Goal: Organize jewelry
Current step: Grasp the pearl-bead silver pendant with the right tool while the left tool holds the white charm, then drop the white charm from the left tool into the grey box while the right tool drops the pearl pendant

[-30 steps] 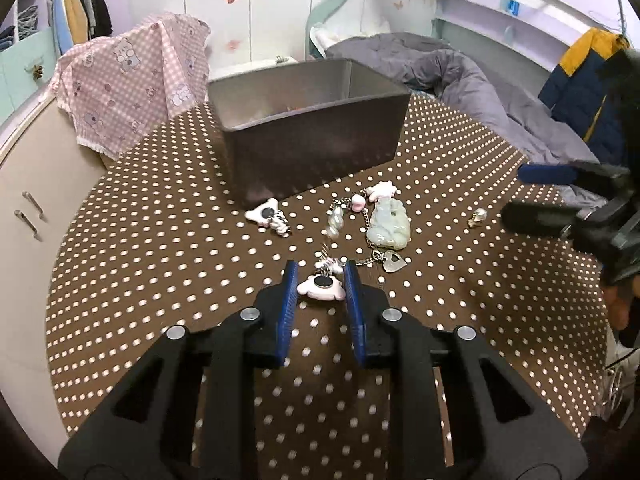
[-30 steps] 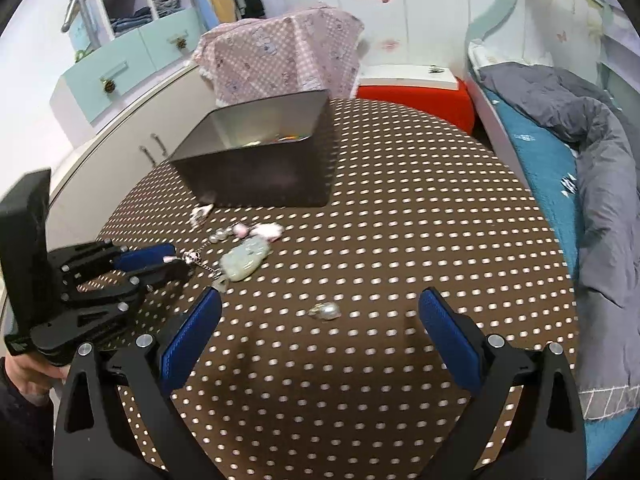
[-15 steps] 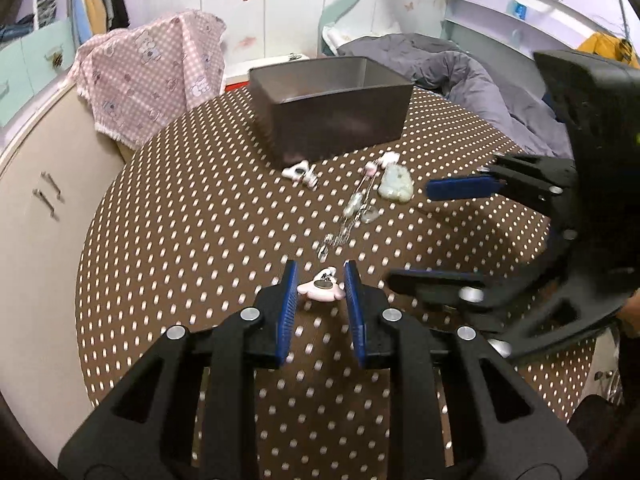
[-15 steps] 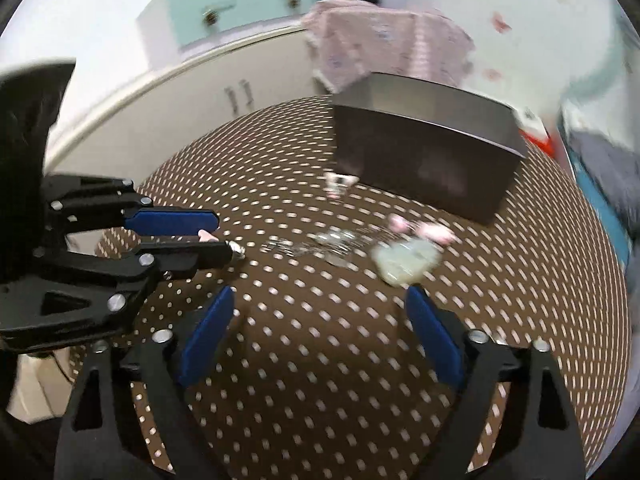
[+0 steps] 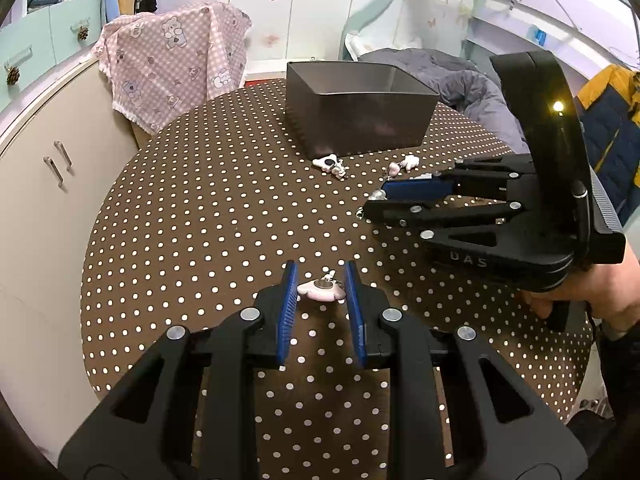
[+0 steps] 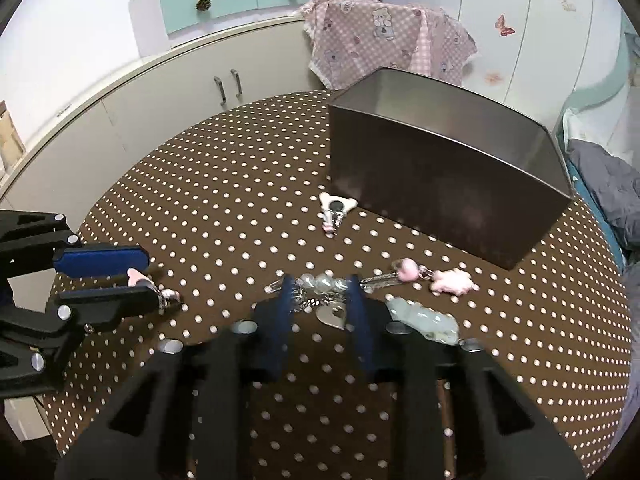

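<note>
The left gripper point(image 5: 320, 286) grips a pink charm point(image 5: 321, 290) between its fingers. The right gripper point(image 6: 320, 294) has just been closing; its fingers clamp the beaded chain point(image 6: 320, 285) on the counter point(image 6: 224, 200), near the metal box point(image 6: 440, 184).

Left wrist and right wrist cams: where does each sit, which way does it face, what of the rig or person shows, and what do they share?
Left wrist: on the left tongs, angled down across the polka-dot table; they clamp a pink cloud charm; right tongs and hand show.
Right wrist: on the right tongs, angled down, closing around a beaded chain; left tongs at left.
Shared: metal box, white charm.
</note>
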Available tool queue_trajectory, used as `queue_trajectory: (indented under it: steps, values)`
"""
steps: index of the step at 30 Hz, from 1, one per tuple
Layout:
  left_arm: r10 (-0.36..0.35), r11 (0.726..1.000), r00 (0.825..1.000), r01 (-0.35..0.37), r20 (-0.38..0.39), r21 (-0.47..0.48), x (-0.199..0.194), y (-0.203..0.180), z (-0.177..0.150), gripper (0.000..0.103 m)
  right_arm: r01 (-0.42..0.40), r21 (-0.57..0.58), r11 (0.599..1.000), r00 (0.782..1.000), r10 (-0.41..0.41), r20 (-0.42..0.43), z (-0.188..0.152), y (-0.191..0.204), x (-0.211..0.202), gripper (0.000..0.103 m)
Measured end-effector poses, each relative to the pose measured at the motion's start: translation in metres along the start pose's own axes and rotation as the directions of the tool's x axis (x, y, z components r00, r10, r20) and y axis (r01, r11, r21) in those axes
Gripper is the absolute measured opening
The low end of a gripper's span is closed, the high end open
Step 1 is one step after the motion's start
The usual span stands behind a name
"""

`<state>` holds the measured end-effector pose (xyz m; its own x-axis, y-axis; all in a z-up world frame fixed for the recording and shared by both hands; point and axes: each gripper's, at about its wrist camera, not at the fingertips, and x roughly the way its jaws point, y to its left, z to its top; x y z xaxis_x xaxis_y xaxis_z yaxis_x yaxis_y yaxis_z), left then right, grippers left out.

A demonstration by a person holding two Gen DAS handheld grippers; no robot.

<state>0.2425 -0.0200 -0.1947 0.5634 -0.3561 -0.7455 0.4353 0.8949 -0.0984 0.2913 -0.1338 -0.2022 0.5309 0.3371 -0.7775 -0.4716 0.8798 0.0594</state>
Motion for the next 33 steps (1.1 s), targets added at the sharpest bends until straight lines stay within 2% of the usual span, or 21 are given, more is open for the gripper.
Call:
queue_trajectory:
  steps: [4, 7, 11, 20, 27, 33]
  values:
    - [-0.004, 1.0, 1.0, 0.004, 0.01, -0.009, -0.002, 0.001, 0.002, 0.023, -0.025, 0.014, 1.0, 0.999, 0.025, 0.02, -0.005, -0.001, -0.01, 0.023]
    - [-0.007, 1.0, 1.0, 0.007, 0.026, -0.017, -0.008, 0.003, 0.004, 0.023, -0.085, 0.048, 0.995, 0.994, 0.082, 0.067, -0.005, -0.007, -0.028, 0.023]
    - [-0.007, 1.0, 0.999, 0.009, 0.054, -0.025, -0.017, 0.007, 0.013, 0.023, -0.116, 0.064, 0.991, 0.986, 0.108, 0.127, 0.004, -0.011, -0.058, 0.023]
    - [-0.005, 1.0, 0.989, 0.008, 0.149, -0.018, -0.044, 0.01, 0.058, 0.023, -0.194, 0.052, 0.98, 0.943, 0.172, 0.284, 0.037, -0.031, -0.129, 0.023]
    - [-0.004, 1.0, 0.978, 0.003, 0.209, 0.003, -0.058, 0.004, 0.095, 0.023, -0.153, 0.011, 0.988, 0.926, 0.14, 0.349, 0.066, -0.042, -0.162, 0.023]
    - [-0.022, 1.0, 0.968, 0.021, 0.25, 0.006, -0.063, 0.003, 0.134, 0.024, -0.124, 0.03, 0.992, 0.914, 0.102, 0.394, 0.091, -0.061, -0.178, 0.023]
